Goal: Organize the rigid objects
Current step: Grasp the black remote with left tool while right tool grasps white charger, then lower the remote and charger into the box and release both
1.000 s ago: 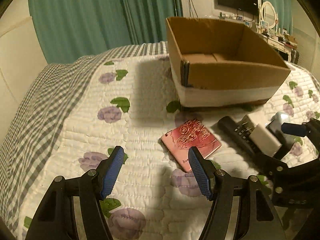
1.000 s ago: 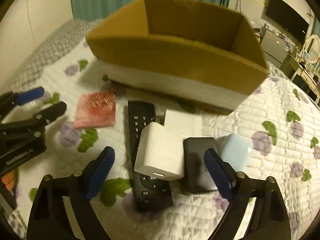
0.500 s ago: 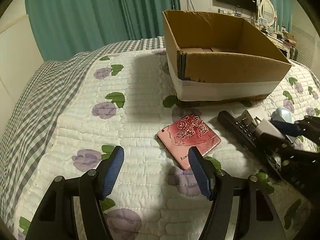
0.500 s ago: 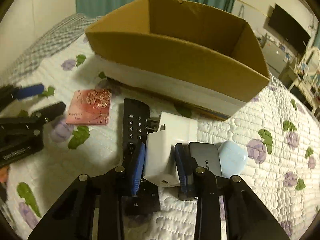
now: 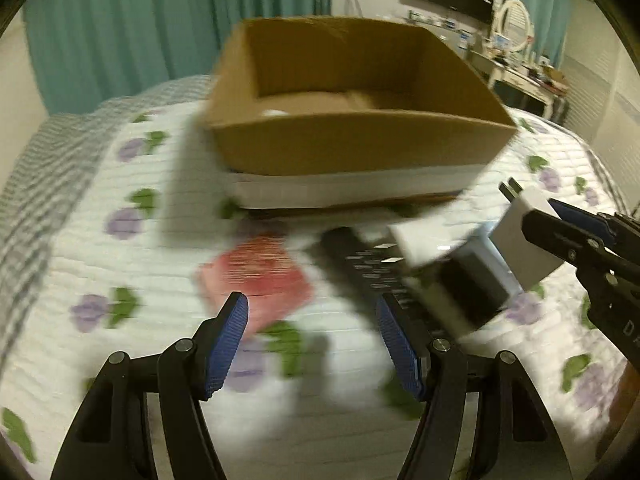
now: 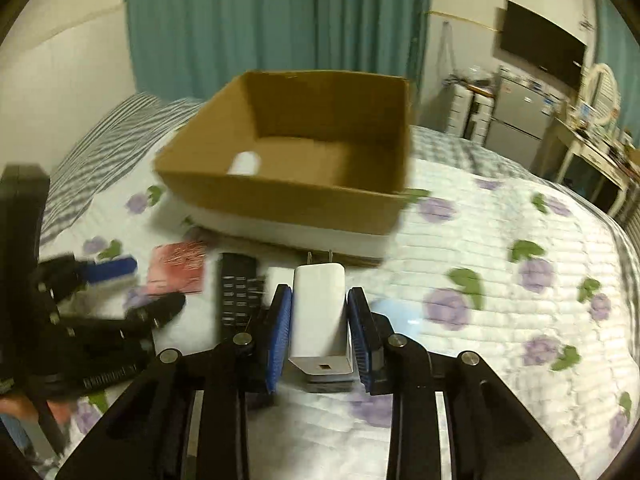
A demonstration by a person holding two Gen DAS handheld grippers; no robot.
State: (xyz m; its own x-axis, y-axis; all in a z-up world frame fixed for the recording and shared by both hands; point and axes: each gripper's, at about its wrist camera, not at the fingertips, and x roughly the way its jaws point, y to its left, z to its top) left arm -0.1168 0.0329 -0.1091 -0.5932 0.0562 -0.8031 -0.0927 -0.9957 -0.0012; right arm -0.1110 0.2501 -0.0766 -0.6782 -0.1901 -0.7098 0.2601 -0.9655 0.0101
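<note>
My right gripper (image 6: 320, 322) is shut on a white charger plug (image 6: 319, 312) and holds it above the quilt, prongs pointing at the cardboard box (image 6: 304, 204). The plug (image 5: 524, 236) also shows at the right of the left wrist view, in the right gripper's fingers (image 5: 560, 232). My left gripper (image 5: 312, 344) is open and empty above the quilt, near a pink rose-print card (image 5: 256, 280) and a black remote (image 5: 372, 276). The box (image 5: 352, 152) holds a small white object (image 6: 244, 164).
A white block (image 5: 424, 240) and a dark power bank (image 5: 464, 296) lie by the remote. A pale blue case (image 6: 394, 318) sits right of the plug. The flowered quilt (image 6: 500, 280) covers the bed. A desk with a mirror (image 6: 600, 92) stands far right.
My right gripper closed on the white plug and lifted it off the pile toward the box. My left gripper moved right and forward, still open.
</note>
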